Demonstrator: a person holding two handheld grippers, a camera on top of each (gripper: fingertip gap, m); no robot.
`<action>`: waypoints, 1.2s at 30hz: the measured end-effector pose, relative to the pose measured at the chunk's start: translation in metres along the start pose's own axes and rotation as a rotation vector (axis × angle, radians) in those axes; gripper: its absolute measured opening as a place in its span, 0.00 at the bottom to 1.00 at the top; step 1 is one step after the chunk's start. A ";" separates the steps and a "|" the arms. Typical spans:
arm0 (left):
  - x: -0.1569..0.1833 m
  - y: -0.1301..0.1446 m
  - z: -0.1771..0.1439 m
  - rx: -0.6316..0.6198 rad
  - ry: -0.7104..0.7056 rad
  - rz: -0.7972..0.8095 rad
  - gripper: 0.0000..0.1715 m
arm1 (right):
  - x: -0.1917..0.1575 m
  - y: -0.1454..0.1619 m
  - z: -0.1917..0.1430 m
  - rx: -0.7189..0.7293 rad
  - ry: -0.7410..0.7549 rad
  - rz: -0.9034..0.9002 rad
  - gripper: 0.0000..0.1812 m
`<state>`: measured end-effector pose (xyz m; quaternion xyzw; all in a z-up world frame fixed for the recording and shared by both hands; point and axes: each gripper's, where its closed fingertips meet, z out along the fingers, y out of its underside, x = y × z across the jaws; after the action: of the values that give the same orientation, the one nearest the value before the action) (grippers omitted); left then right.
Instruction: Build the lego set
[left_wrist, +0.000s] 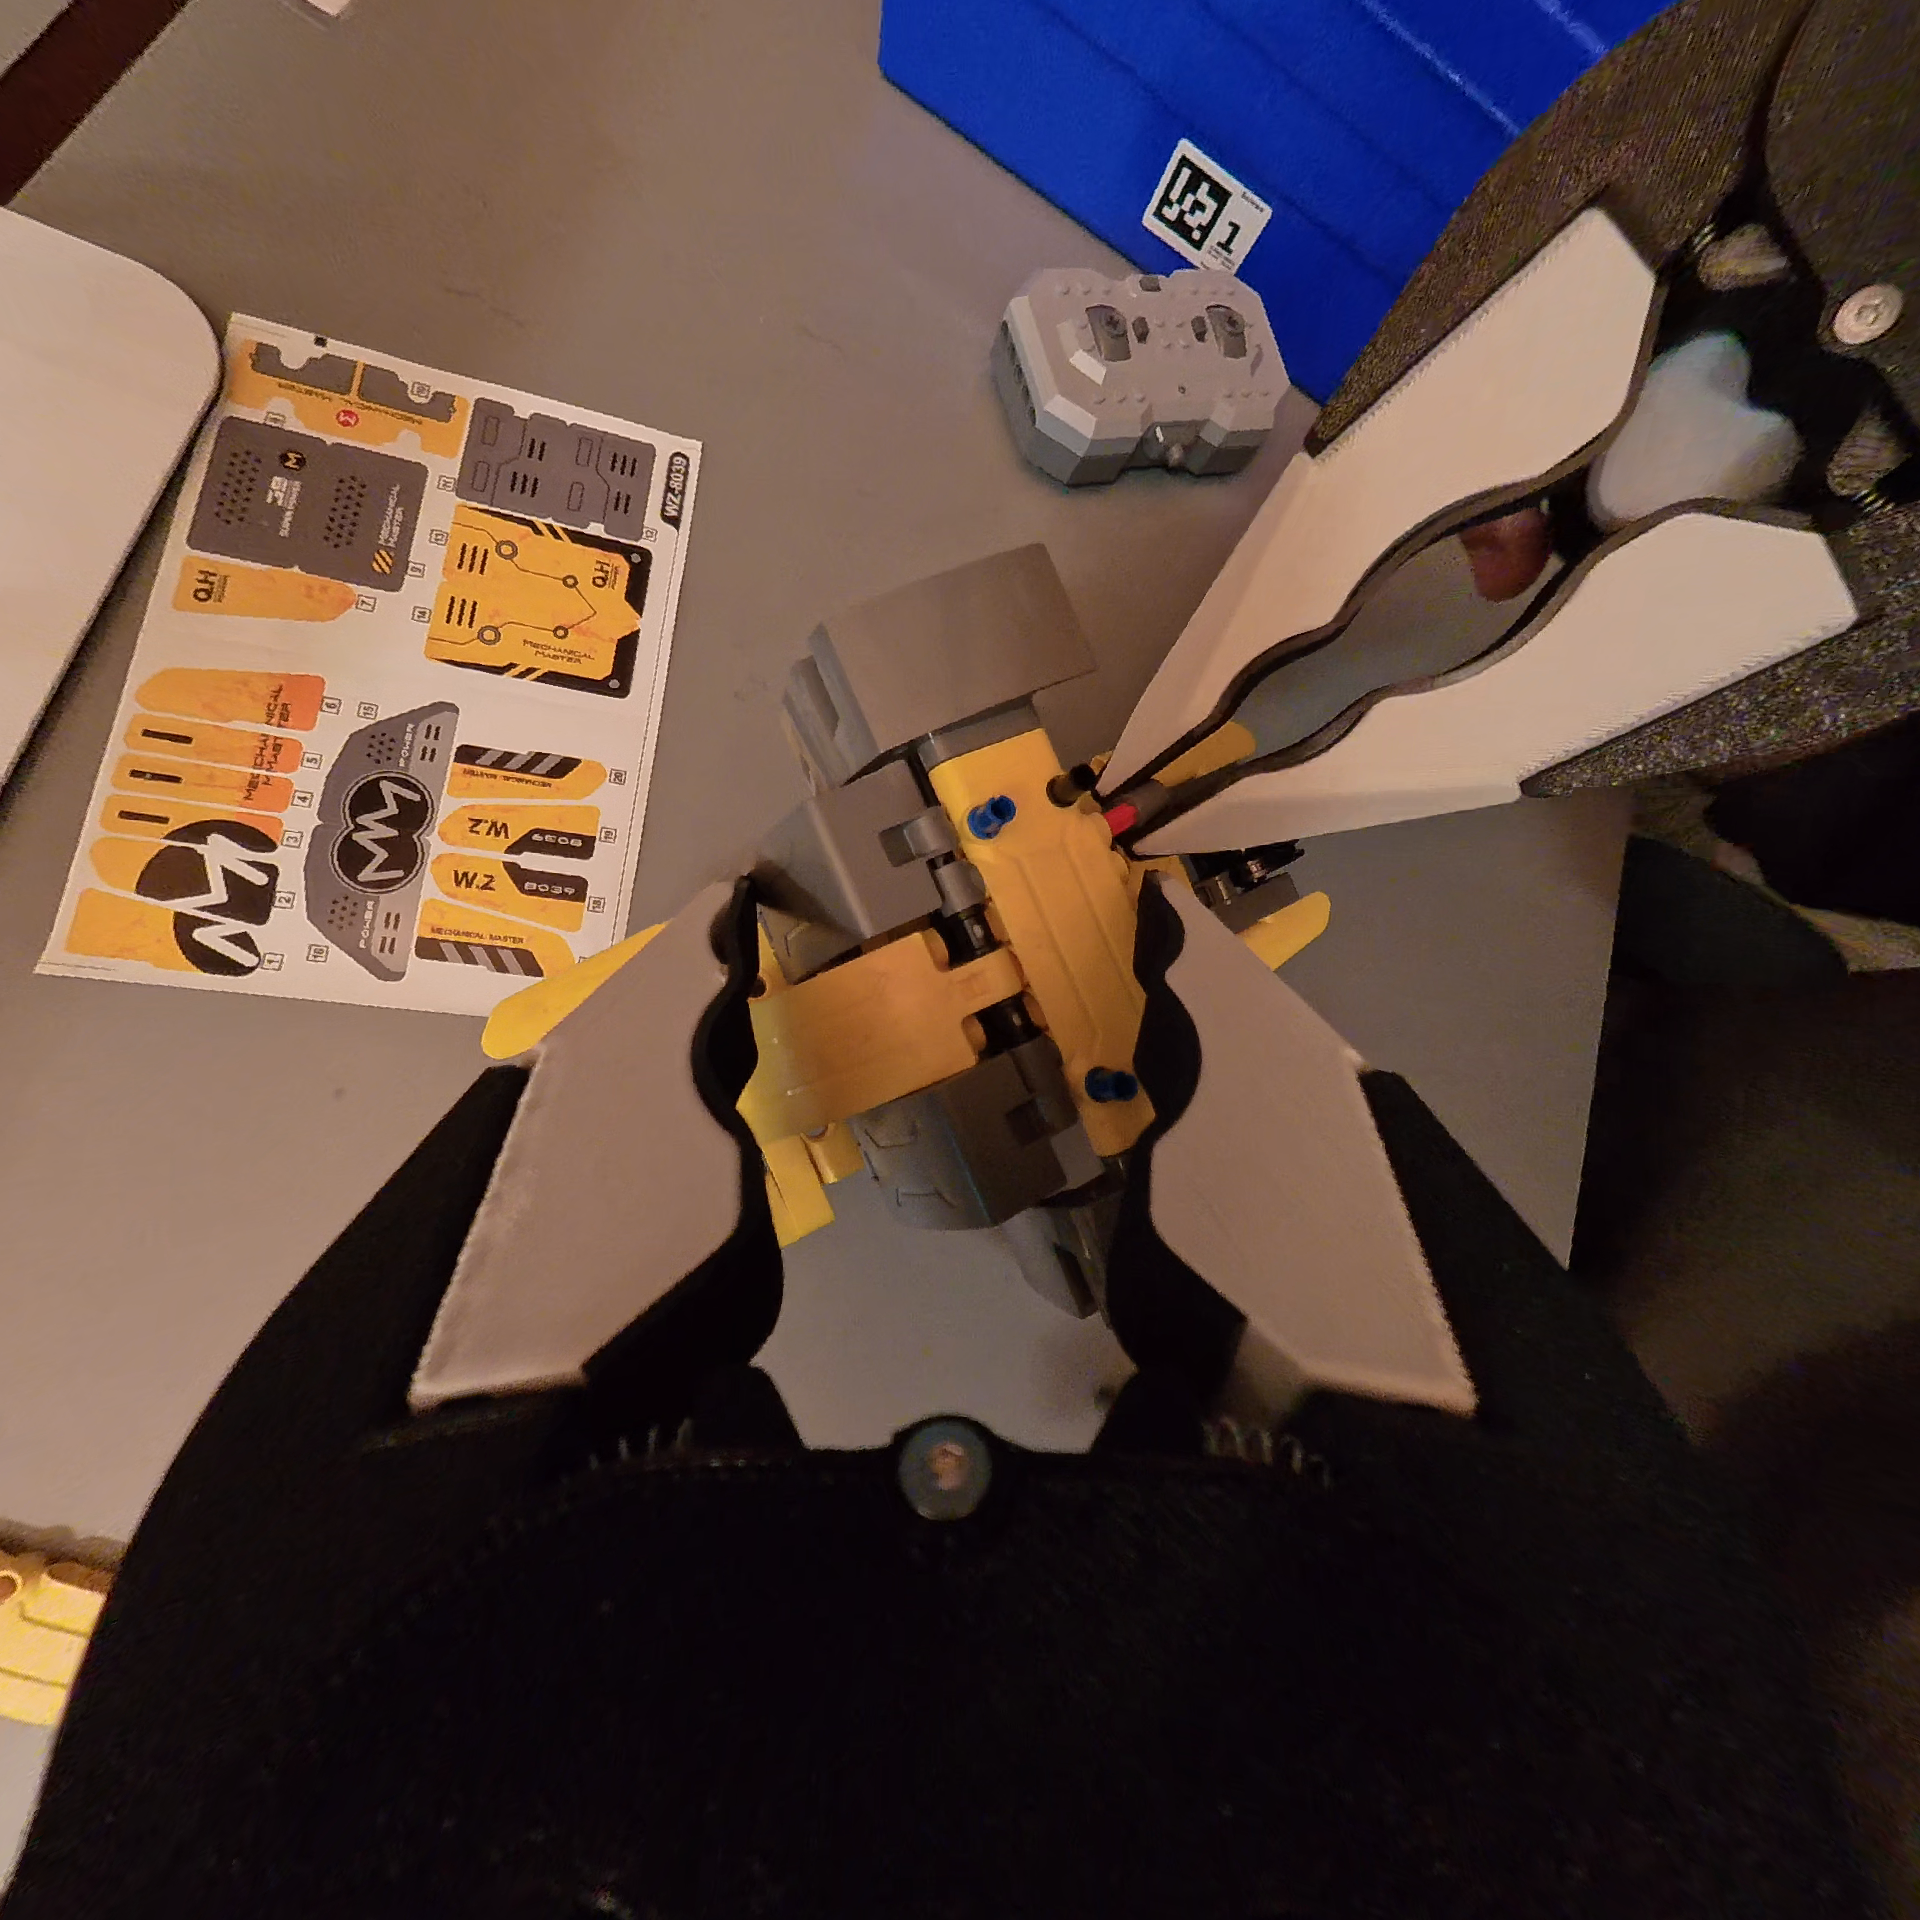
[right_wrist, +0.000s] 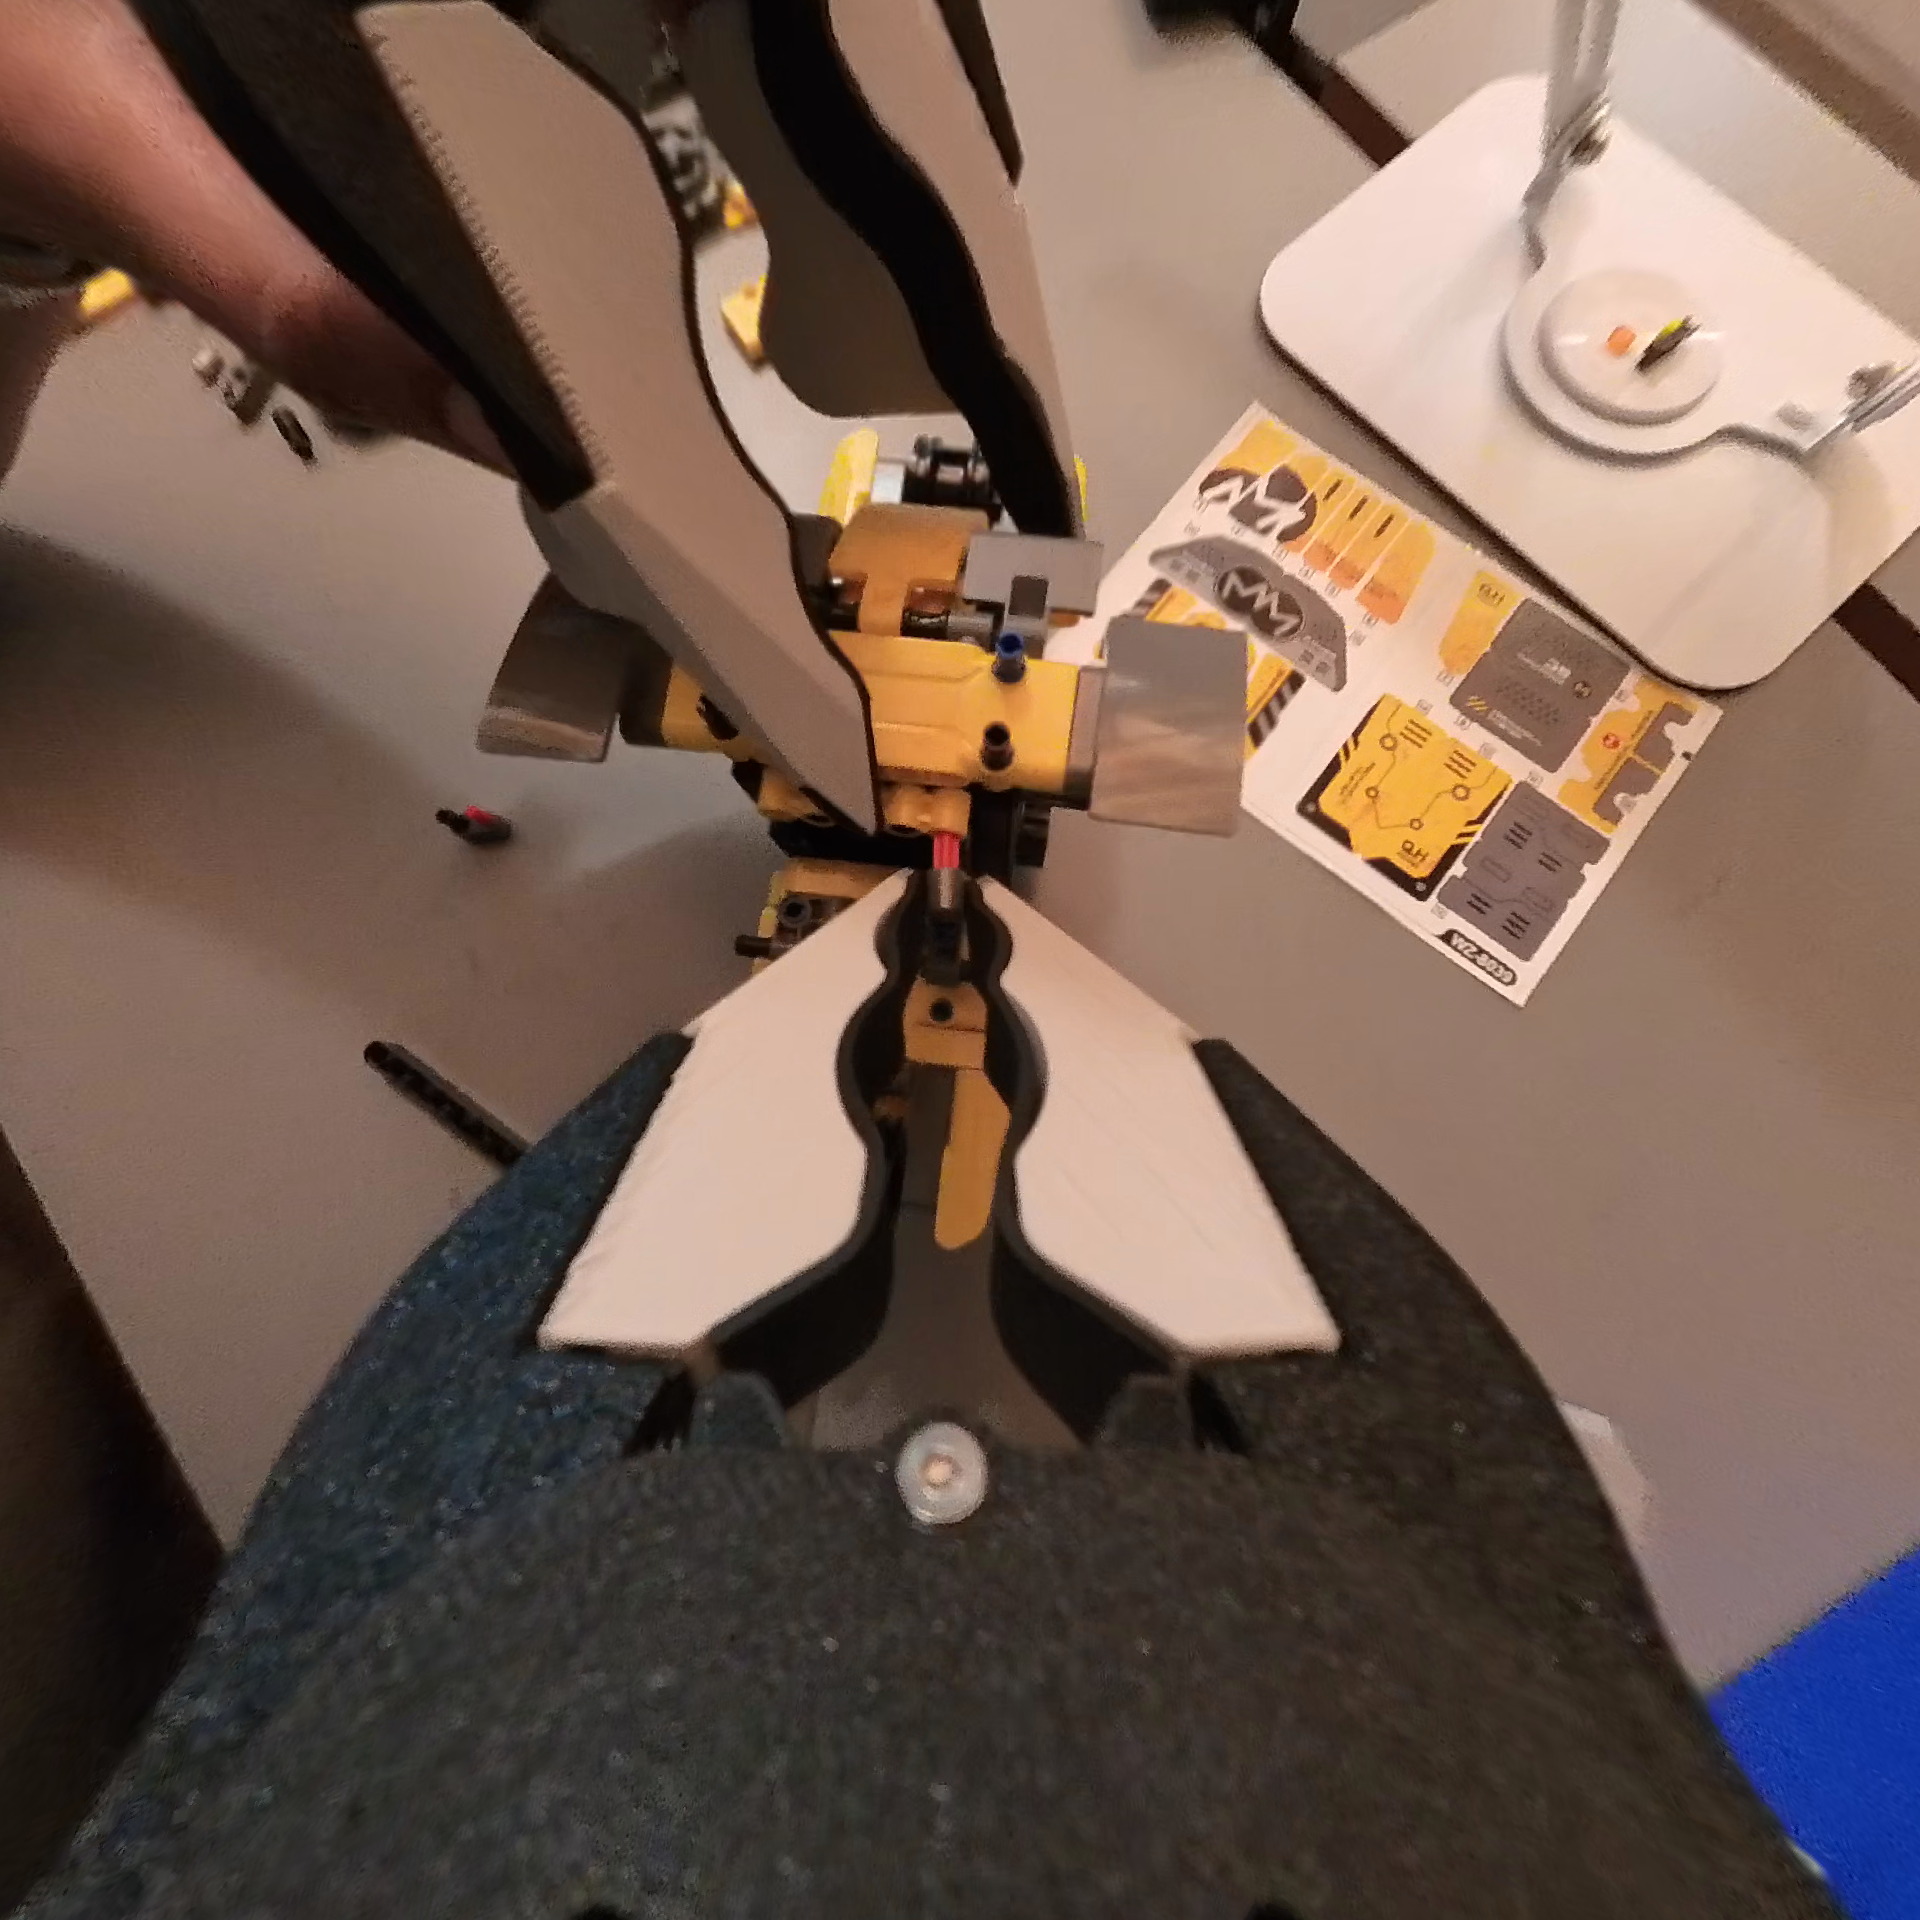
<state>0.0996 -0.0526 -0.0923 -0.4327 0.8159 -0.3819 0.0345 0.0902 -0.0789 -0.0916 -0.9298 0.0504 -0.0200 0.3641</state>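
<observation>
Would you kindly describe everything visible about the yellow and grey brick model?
The yellow and grey brick model looks like plastic: yellow panels, grey blocks, blue pins, black axles. It is gripped on both sides by the left hand-held gripper above the grey table. The right hand-held gripper pinches a red-tipped pin at its side.

A grey table (left_wrist: 644, 208) carries everything. A sticker sheet (left_wrist: 374, 665) lies flat on it, just beside a white stand base (right_wrist: 1558, 395) with rounded corners. A grey 2-knob controller (left_wrist: 1138, 379) sits close against a blue box (left_wrist: 1247, 114) that bears a small black-and-white tag. In the right wrist view, a small black pin with a red end (right_wrist: 473, 824) and a long black beam (right_wrist: 436, 1101) lie loose on the tabletop, well apart from the sheet.
</observation>
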 end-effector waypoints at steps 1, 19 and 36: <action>0.000 0.000 0.000 -0.001 -0.005 0.001 0.39 | 0.000 0.000 0.000 -0.029 -0.003 -0.005 0.04; -0.003 0.001 0.000 -0.002 -0.012 -0.014 0.39 | 0.004 -0.005 0.003 -0.086 -0.048 -0.005 0.03; -0.008 0.001 -0.002 0.012 0.030 -0.040 0.39 | 0.004 -0.017 0.005 0.342 0.037 -0.037 0.03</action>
<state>0.1027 -0.0451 -0.0937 -0.4430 0.8051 -0.3941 0.0170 0.0958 -0.0632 -0.0838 -0.8544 0.0357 -0.0519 0.5158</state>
